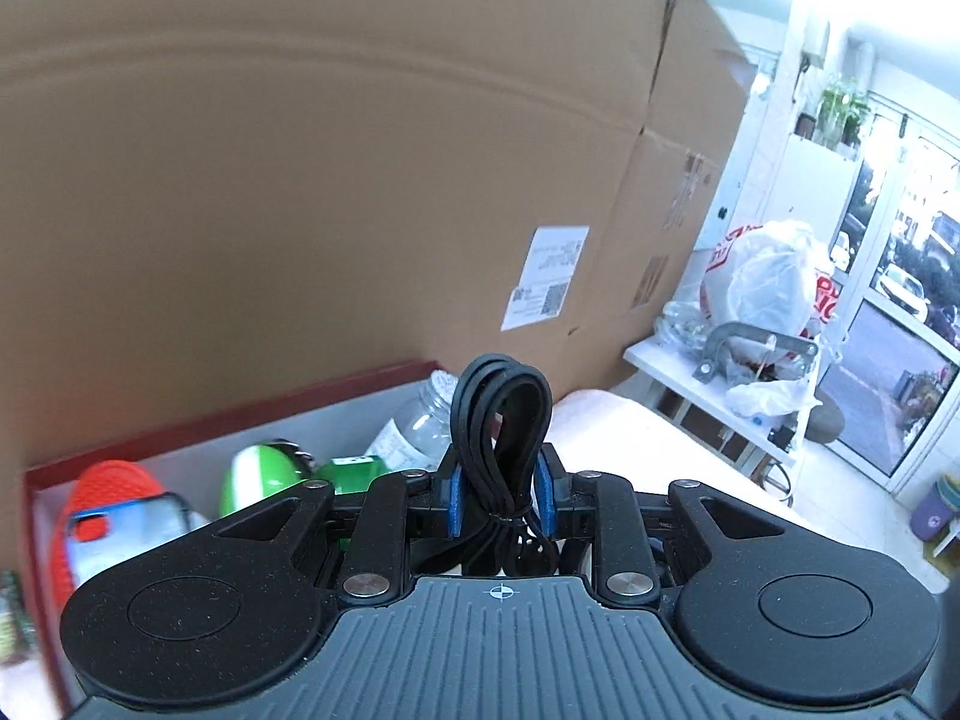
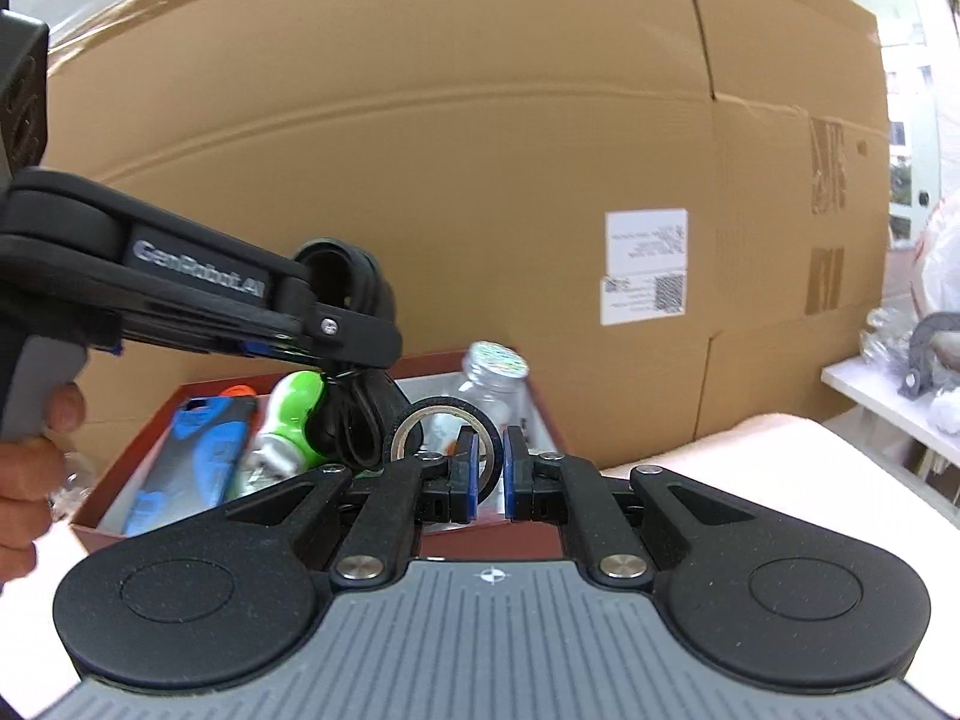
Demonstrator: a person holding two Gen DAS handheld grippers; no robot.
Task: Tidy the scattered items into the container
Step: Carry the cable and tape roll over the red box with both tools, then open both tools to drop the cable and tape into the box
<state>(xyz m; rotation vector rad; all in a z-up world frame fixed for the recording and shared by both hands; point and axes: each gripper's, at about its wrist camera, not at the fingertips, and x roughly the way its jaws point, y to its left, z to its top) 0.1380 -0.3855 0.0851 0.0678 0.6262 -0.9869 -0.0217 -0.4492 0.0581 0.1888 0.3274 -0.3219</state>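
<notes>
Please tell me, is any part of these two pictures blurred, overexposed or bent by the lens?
Left wrist view: the window area at right is washed out, the cardboard box is soft, and its edges curve from the fisheye; the black cable bundle is sharp. Right wrist view: the left gripper and the items in the red box are smeared; the tape roll is clearer.

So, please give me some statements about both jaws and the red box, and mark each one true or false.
1. The left gripper holds a bundled black cable. True.
2. The right gripper is empty. False: its jaws grip a tape roll.
3. The red box is empty. False: a jar, a green toy and a phone case lie inside.
4. A large cardboard box stands behind the red box. True.
5. The jar has no lid. False: it is capped.
</notes>
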